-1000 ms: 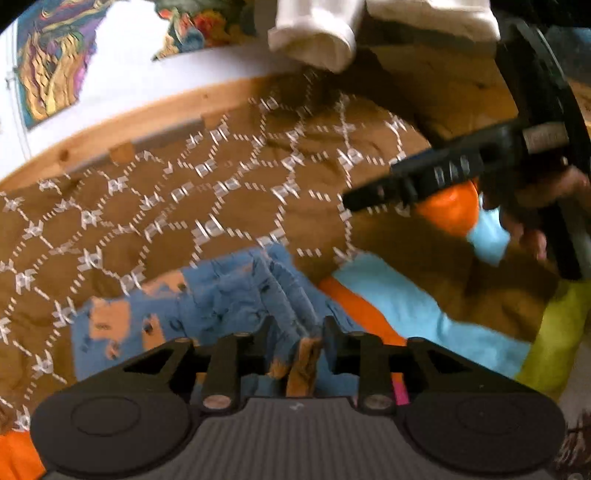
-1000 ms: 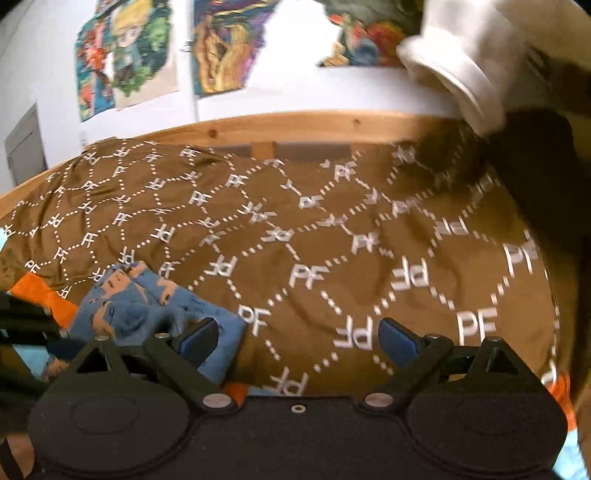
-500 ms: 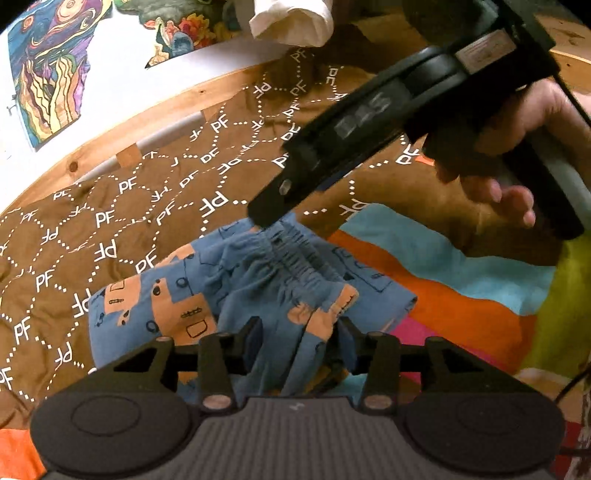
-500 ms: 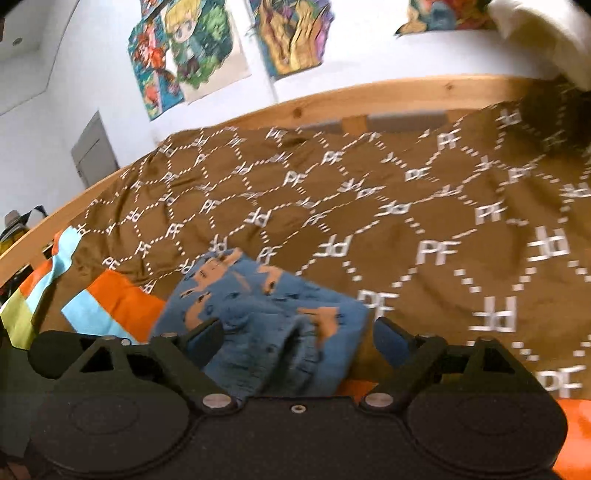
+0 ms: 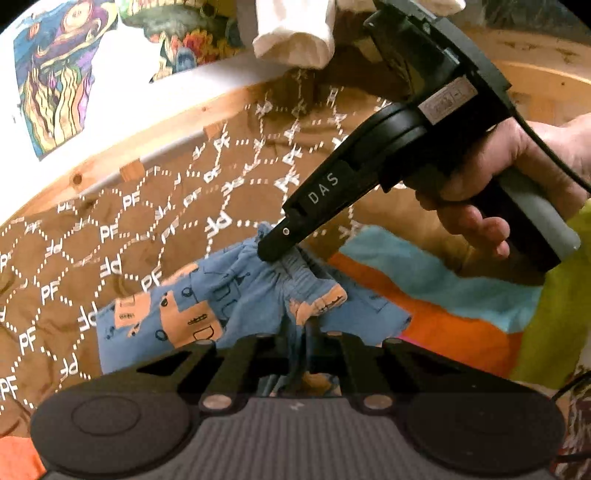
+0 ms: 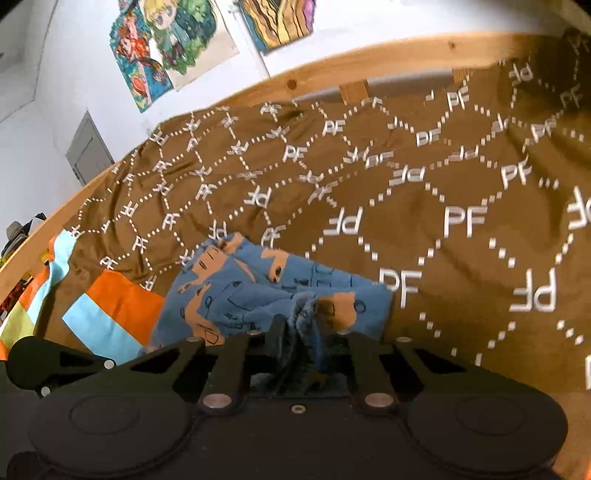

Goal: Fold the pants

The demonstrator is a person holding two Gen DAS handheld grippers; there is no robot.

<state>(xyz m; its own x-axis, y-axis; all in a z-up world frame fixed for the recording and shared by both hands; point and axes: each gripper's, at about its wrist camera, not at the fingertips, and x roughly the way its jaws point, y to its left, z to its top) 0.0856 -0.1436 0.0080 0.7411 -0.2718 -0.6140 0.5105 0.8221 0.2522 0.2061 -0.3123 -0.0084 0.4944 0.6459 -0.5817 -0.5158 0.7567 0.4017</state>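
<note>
Small blue pants (image 5: 236, 295) with orange prints lie bunched on a brown "PF" patterned blanket (image 5: 110, 229). My left gripper (image 5: 295, 339) is shut on the near end of the gathered waistband. My right gripper (image 5: 273, 251) comes in from the upper right and pinches the far part of the waistband. In the right wrist view the pants (image 6: 236, 295) lie folded in layers, and the right gripper (image 6: 299, 332) is shut on a bunch of blue cloth between its fingers.
A striped orange, light-blue and yellow-green cloth (image 5: 443, 295) lies to the right under the pants. A wooden bed frame (image 6: 332, 62) borders the blanket, with posters on the white wall. A white garment (image 5: 295, 33) hangs at the top.
The right gripper, open half a second ago, has come down on the waistband and shut on it. The left gripper kept its hold and the pants lifted slightly.
</note>
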